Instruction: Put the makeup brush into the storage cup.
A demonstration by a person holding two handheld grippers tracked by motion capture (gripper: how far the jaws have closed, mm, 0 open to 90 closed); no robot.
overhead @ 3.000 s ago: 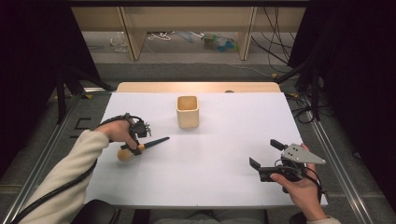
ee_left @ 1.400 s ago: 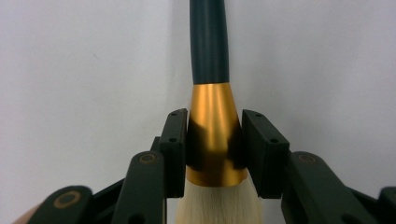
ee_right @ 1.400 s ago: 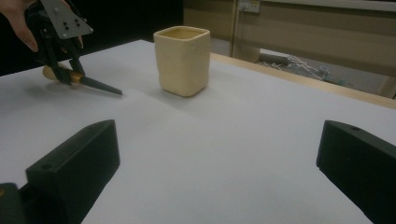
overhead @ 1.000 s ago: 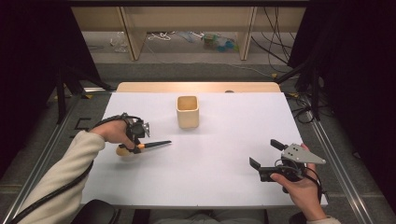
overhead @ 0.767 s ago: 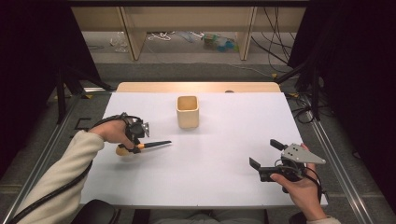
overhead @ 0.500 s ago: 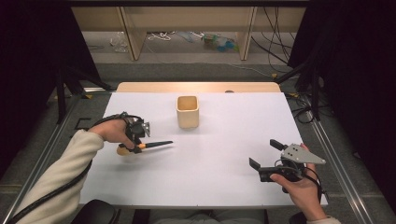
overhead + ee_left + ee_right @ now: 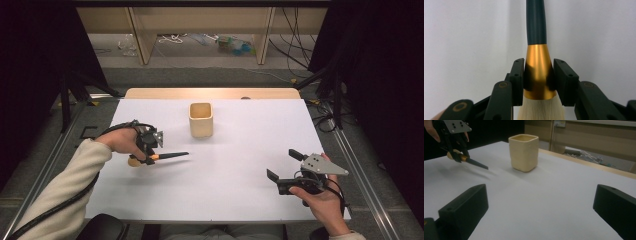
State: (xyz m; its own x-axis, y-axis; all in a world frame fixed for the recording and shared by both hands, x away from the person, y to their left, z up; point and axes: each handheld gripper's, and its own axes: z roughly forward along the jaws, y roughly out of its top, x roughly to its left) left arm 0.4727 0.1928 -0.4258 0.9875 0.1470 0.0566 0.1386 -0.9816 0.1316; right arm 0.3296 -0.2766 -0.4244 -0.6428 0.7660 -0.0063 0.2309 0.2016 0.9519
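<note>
Left gripper clamped on the brush at its gold collar, dark handle pointing straight ahead of the fingers, bristles behind. Cup ahead and well apart, nearer this hand. Right gripper wide open, empty.

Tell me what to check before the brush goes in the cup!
1. Left gripper shut on the brush: ok, both jaws press the gold collar.
2. Brush off the table: ok, its shadow lies apart below it in the right gripper view.
3. Cup upright, mouth open: ok.
4. Cup hollow free of other things: cannot tell, the bottom is hidden.
5. Way from brush to cup free: ok, bare table between them.
6. Right gripper out of the way: ok, open, near the front right edge.
</note>
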